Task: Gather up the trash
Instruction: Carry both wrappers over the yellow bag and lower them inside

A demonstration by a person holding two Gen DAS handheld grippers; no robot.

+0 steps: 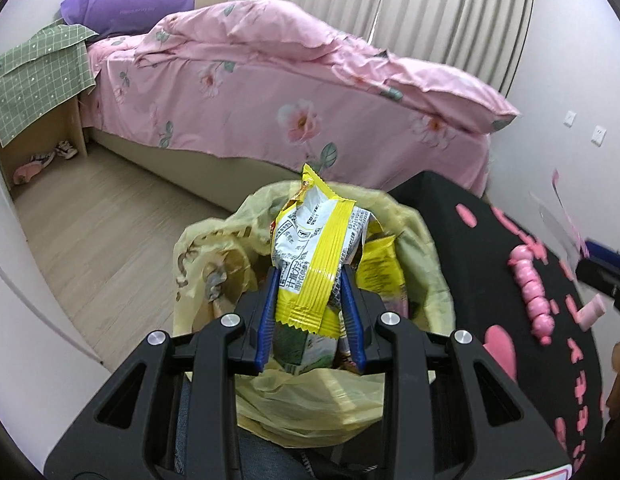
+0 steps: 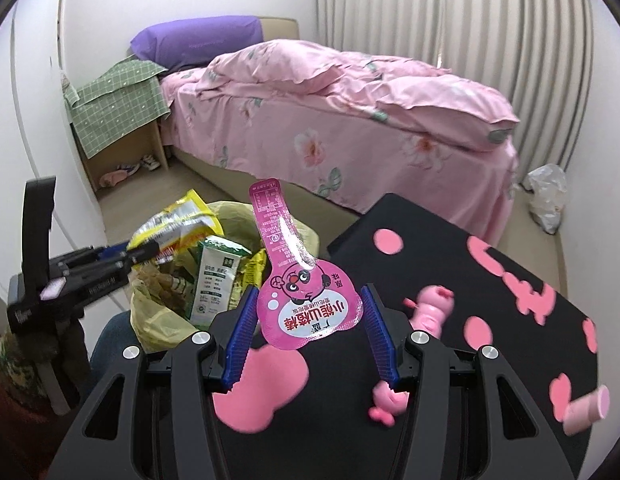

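The left gripper (image 1: 311,280) clamps a yellow snack wrapper (image 1: 317,248) above the yellow-lined trash bin (image 1: 214,248). Right of the bin, the right gripper (image 2: 310,300) pinches a pink lollipop-shaped wrapper (image 2: 302,288) over the black pink-patterned table (image 2: 489,280), pink toy (image 2: 431,308) nearby.

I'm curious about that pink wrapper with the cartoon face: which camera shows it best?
The right wrist view: the pink wrapper fills the centre, held between the right claw's fingers, print readable. The left wrist view catches only a blurred sliver at its right edge.
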